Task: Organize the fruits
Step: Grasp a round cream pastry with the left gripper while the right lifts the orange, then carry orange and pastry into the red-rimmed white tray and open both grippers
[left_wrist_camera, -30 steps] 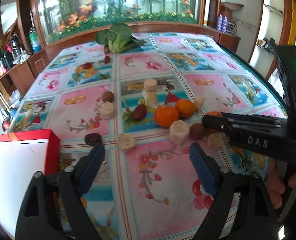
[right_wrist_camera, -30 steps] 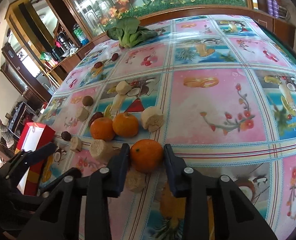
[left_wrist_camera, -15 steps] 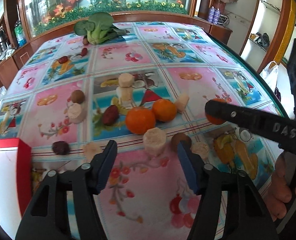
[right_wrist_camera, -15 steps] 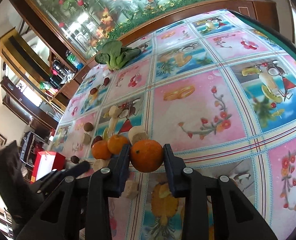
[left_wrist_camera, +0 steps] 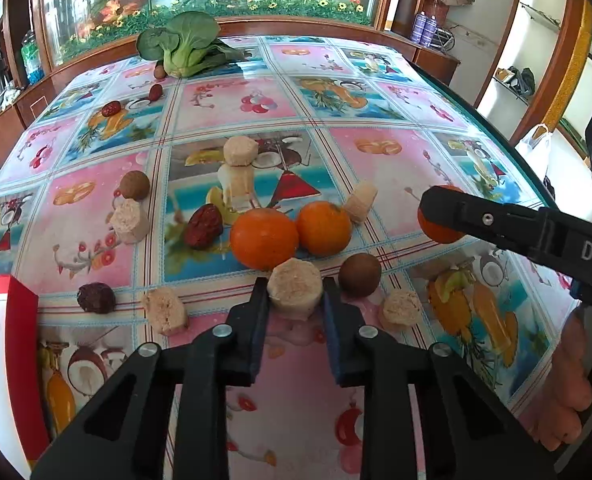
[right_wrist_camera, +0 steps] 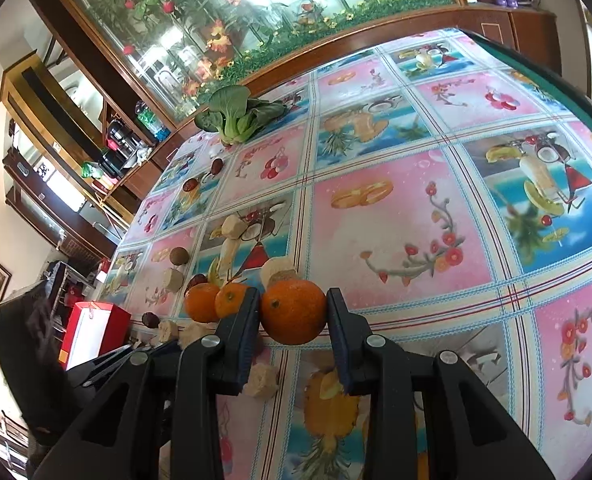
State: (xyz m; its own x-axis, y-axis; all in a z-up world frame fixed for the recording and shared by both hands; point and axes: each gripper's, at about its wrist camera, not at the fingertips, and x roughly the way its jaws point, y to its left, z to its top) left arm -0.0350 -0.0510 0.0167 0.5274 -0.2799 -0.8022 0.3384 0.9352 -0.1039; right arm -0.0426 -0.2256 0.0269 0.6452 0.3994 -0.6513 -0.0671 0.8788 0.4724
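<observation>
Left wrist view: the left gripper [left_wrist_camera: 295, 294] has its fingers [left_wrist_camera: 255, 320] pressed on the sides of a pale chunk [left_wrist_camera: 294, 286], pinching it at the view's centre. The chunk appears to sit on the tablecloth [left_wrist_camera: 396, 168]. Two oranges [left_wrist_camera: 263, 238] lie just beyond it at 12 o'clock, one touching it or nearly so; a brown ball [left_wrist_camera: 359, 274] lies close at 3 o'clock, and another chunk [left_wrist_camera: 163, 310] at 9. A red box [left_wrist_camera: 21, 312] shows at the left edge. At 3 o'clock the right gripper's finger crosses the view with its orange behind it.

Right wrist view: the right gripper [right_wrist_camera: 293, 312] pinches an orange [right_wrist_camera: 293, 311] between both pads, seemingly raised off the cloth. The fruit pile lies at 9 o'clock, the box at 8, a bok choy [right_wrist_camera: 235, 114] far off at 11.

To do this step well, I judge the left should lift the chunk straight up before moving sideways, so it clears the orange and ball without rolling them. The grip sits low on the pads' tips; squeeze gently, since the chunk looks soft and crumbly. The right should hold its orange level and away from the left's path.
</observation>
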